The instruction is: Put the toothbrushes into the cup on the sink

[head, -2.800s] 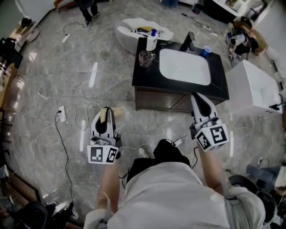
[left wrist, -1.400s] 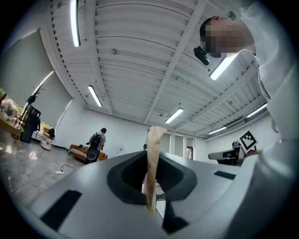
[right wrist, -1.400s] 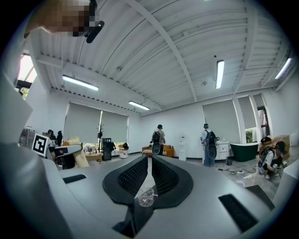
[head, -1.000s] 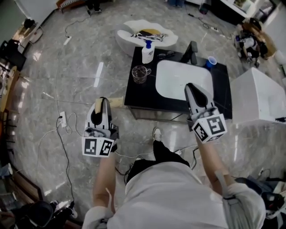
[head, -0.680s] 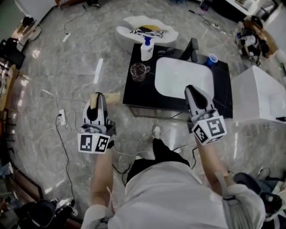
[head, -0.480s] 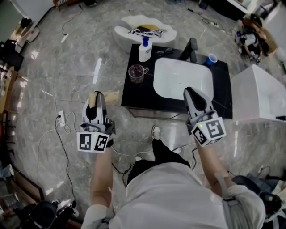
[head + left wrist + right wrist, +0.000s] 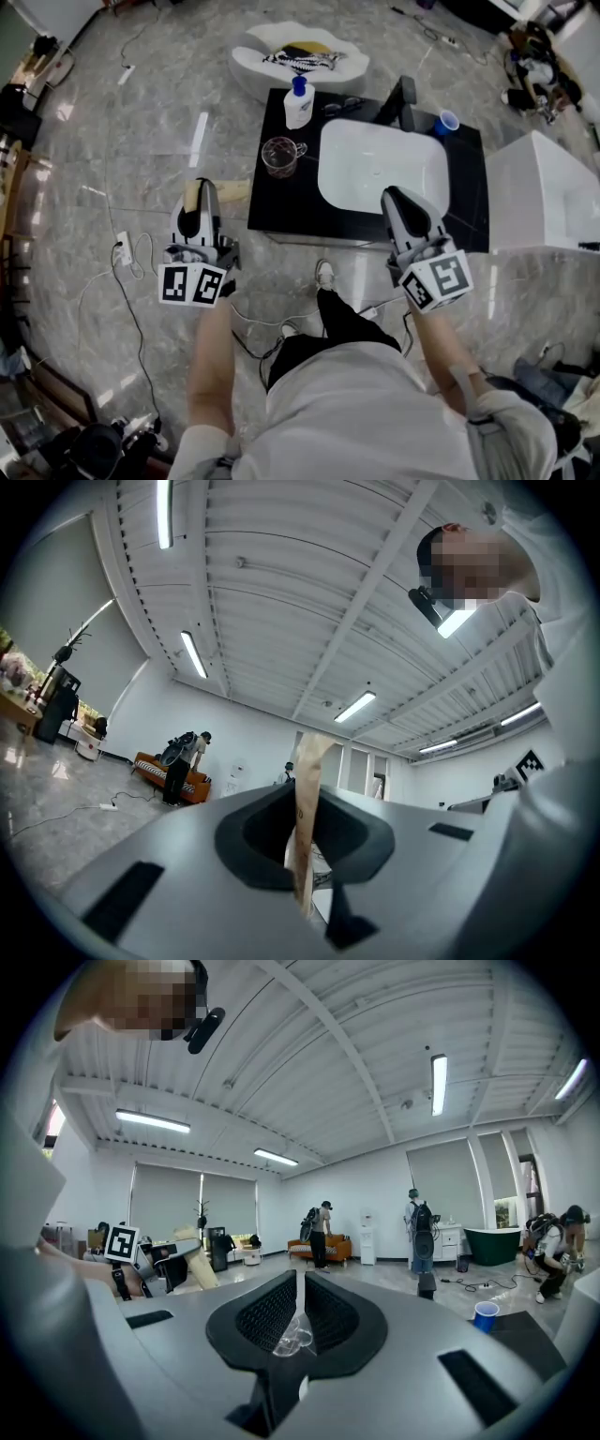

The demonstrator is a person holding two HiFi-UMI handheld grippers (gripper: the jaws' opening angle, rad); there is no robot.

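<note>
Our left gripper (image 7: 199, 193) pinches a tan toothbrush (image 7: 306, 808) tight so it won't drop. Our right gripper (image 7: 396, 198) is closed on a small clear thing (image 7: 290, 1335). The cup (image 7: 279, 156) waits at the upper middle, on the sink's surface (image 7: 279, 208).

Toothbrush (image 7: 192, 196) in jaws; cup (image 7: 280, 156) on sink (image 7: 272, 203)

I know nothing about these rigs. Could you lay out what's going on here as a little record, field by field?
Setting: black counter with white basin
Cup: glass cup on the counter, left of the basin
Left gripper: shut on a tan toothbrush
Right gripper: shut on a clear item, perhaps a toothbrush
Also on counter: soap bottle, blue cup
</note>
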